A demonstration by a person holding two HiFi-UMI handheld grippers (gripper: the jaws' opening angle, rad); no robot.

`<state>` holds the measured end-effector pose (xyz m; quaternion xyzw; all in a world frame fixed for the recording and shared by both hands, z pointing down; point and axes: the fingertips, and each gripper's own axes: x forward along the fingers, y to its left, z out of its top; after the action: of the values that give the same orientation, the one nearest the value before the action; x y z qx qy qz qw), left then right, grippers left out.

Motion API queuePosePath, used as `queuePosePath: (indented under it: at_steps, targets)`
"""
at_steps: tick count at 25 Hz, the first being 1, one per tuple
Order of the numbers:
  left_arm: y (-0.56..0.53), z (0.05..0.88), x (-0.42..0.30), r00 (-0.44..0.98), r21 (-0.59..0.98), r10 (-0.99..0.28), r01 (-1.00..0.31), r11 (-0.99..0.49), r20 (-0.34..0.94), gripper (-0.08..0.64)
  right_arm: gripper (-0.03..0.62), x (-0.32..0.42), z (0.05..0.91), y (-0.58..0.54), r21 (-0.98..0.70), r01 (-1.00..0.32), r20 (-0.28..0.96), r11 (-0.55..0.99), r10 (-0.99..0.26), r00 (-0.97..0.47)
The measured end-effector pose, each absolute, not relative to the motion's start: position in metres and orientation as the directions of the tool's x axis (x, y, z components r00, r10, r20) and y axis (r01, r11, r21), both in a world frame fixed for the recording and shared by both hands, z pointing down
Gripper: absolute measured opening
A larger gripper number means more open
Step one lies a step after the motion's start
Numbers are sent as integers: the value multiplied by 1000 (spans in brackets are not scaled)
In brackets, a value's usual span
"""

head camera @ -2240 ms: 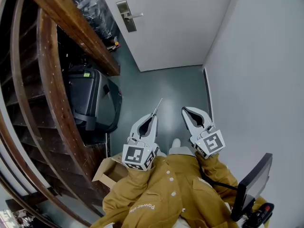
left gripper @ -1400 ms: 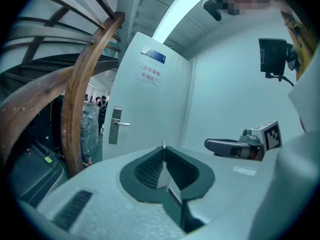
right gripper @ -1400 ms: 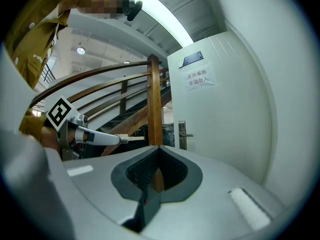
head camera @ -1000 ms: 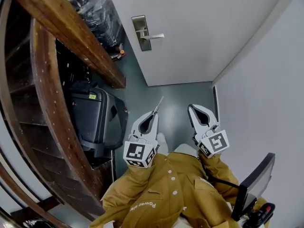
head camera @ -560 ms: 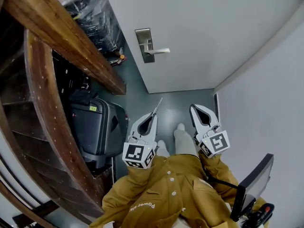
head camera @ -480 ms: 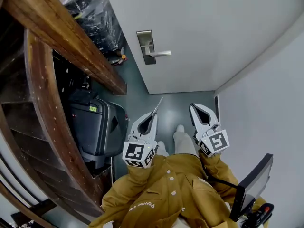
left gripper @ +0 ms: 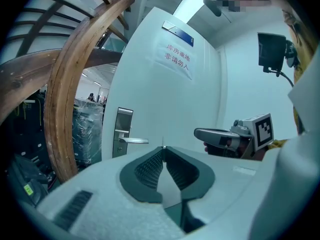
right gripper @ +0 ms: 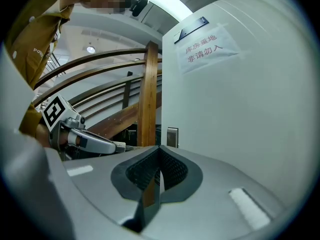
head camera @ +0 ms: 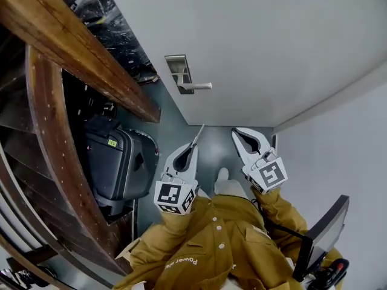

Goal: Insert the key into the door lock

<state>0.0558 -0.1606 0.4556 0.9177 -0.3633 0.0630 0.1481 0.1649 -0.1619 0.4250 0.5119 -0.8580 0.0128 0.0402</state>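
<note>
There's the left gripper (head camera: 192, 147) pinching the key (head camera: 198, 134), its blade aimed at the lock plate (head camera: 178, 71) but well apart. The right gripper (head camera: 236, 133) is pressed together, empty.

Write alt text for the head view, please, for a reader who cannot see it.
From above, a person in a mustard jacket holds two tongs toward a white door: the left tongs grip a key, short of the door handle; the right tongs are shut and empty. A wooden stair rail and dark suitcase stand at left.
</note>
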Motion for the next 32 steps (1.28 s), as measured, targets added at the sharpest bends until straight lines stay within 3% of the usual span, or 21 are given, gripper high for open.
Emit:
queuePosePath:
  at_steps: [8,10,18,22,32]
  targets:
    - [-170,462,66,695,254,-680,-719,-647,234,21,24,161,416,-218,162,-758,98,632,-775,-625]
    - [-173,462,63,692,257,-683,-721,-643,234,21,224,156,420,-234,173,-734,150,656,-754,-639]
    - [-191,464,47,688,278,-689,-725,-631,228,21,218,135,444,-305,334,-539,364,773,-634,-682]
    - [-193,472,36,681,298,-692,-730,-615,239,21,247,133,472,-337,310,-451,449,837,-547,-707]
    - [-200,474,26,683,329,-689,-726,-604,241,21,196,146,530,-361,260,-361,583,896,-443,-680]
